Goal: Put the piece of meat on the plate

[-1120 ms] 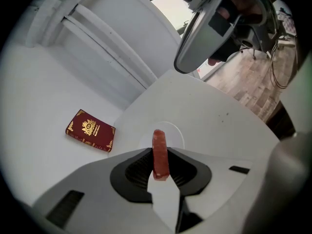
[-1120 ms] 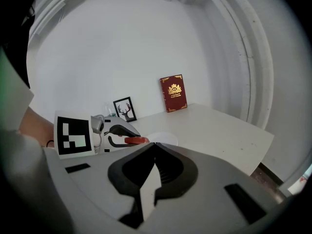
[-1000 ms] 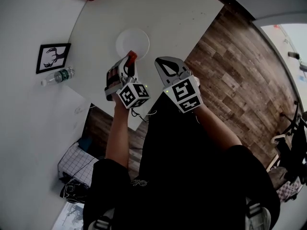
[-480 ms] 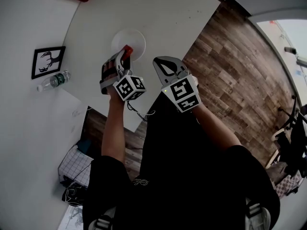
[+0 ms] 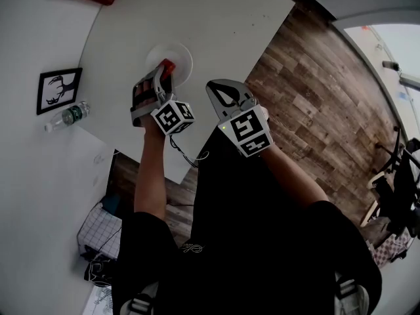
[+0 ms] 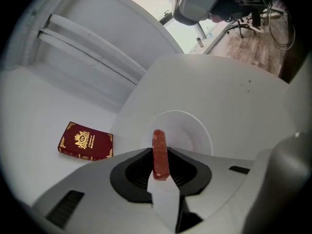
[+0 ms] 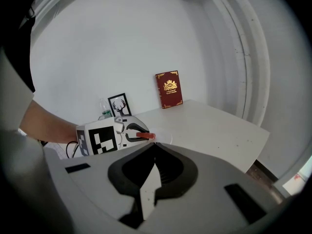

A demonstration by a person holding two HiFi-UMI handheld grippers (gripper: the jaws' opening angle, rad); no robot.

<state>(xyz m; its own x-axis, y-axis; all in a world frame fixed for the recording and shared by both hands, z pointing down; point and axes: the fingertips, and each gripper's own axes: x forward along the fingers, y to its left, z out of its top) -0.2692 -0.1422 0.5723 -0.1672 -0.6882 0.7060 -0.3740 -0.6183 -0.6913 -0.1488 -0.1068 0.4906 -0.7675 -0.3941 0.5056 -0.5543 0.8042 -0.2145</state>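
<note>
Head view shows the left gripper clamped on the lower end of the piece of meat, which stands upright at the near rim of the plate, seemingly ready to lower. That forearm stretches forward, claw tilted down. Rightward, the right gripper hangs closed and empty, clear of the plate.

Black short-sleeved shirt; grey left gripper, right gripper; black-white marker cubes; thin cable.
</note>
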